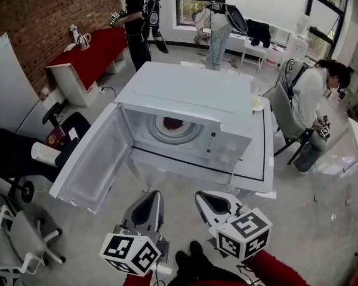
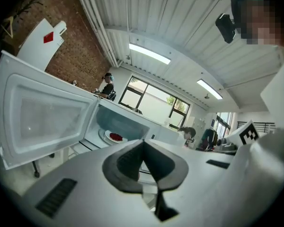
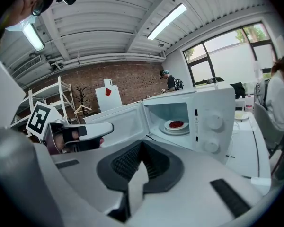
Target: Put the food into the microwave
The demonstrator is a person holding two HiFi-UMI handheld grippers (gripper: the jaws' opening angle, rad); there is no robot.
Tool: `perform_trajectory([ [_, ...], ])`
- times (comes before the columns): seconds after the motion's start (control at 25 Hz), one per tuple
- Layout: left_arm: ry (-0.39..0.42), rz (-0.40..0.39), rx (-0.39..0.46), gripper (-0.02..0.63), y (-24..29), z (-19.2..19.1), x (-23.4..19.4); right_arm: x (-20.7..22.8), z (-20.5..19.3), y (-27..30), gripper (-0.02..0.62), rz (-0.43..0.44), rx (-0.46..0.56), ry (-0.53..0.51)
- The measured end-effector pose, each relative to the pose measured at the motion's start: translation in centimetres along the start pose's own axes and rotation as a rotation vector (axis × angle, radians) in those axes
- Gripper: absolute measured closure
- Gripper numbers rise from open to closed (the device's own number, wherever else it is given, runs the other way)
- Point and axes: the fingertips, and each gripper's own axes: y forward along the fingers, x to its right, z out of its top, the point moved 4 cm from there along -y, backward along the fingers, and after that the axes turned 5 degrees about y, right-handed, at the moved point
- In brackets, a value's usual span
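Note:
The white microwave [image 1: 185, 97] stands on a white table with its door [image 1: 95, 159] swung wide open to the left. A white plate of red food [image 1: 173, 126] rests on the turntable inside; it also shows in the left gripper view [image 2: 115, 137] and the right gripper view [image 3: 175, 125]. Both grippers hang in front of the table, apart from the microwave. My left gripper [image 1: 149, 198] [image 2: 143, 143] is shut with nothing in it. My right gripper [image 1: 206, 200] [image 3: 142, 143] is also shut and holds nothing.
The table's [image 1: 259, 159] front edge lies just beyond the fingertips. A small dish [image 1: 258, 104] sits at its far right corner. A seated person [image 1: 313, 100] is to the right, two people stand at the back, and an office chair [image 1: 24, 237] is at the lower left.

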Motion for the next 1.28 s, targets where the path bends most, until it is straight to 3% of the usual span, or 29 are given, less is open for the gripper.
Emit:
perform_trajectory([
  [0.4, 0.119, 0.064, -0.017, 0.598, -3.5, -0.7, 2.2, -0.4, 0.3, -3.4, 0.581, 0.025, 0.085, -0.048],
  [1.0, 0.058, 0.094, 0.033, 0.597, -8.2, -2.0, 3.3, -1.2, -1.2, -6.8, 0.581, 0.077, 0.128, -0.028],
  [1.28, 0.116, 0.090, 0.041, 0.598, -8.9, -2.4, 4.6, -1.6, -2.3, -7.8, 0.583, 0.108, 0.151, 0.013],
])
